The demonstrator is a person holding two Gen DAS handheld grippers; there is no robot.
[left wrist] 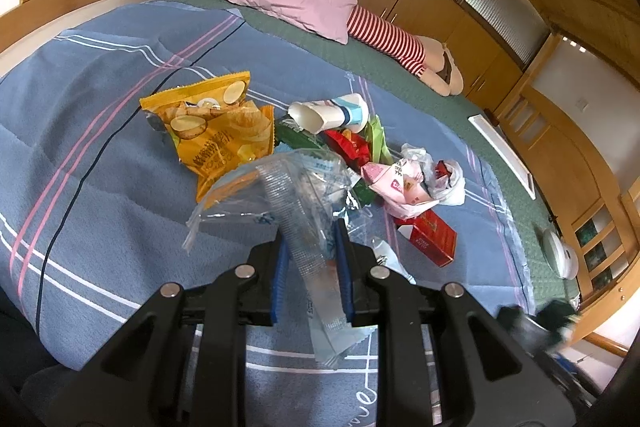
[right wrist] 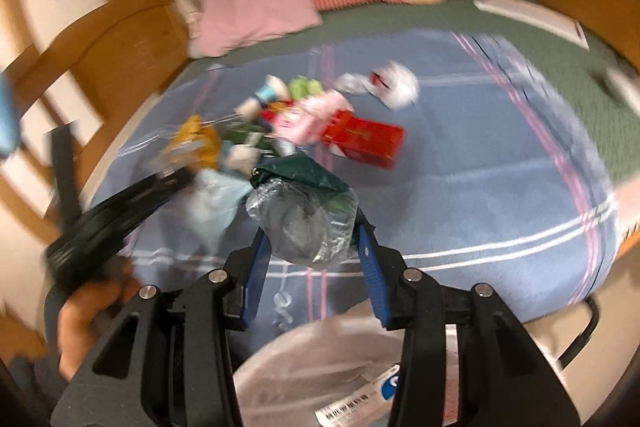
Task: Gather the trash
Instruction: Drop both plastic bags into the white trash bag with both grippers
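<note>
between the blue pads of the left gripper (left wrist: 310,247) sits a clear crinkled plastic wrapper with a ribbed strip (left wrist: 296,211), the jaws closed narrow on it so that it stands up ahead of the tips and hangs down below them. just beyond those tips, on the blue blanket with pink and white stripes (left wrist: 100,147), lies the heap of trash: a yellow crisp packet printed with potato slices (left wrist: 212,131) ahead and to the left, a crushed white paper cup with a blue band (left wrist: 328,113) straight ahead and farther off, red and green sweet wrappers (left wrist: 352,145) under the cup, a pink and white crumpled packet (left wrist: 396,187) ahead to the right, and a flat red cardboard box (left wrist: 432,241) just right of the tips.

the right gripper (right wrist: 312,239) is about half open and pinched on a crumpled clear plastic bag with a dark green piece on top (right wrist: 304,211), which fills the gap between its pads. the picture is blurred. the same heap lies ahead of its tips, the red box (right wrist: 364,139) nearest, beyond and a little right. below the jaws shows the mouth of a pale translucent plastic bag with a printed label (right wrist: 320,367). to its left a hand (right wrist: 88,327) grips the other tool.
</note>
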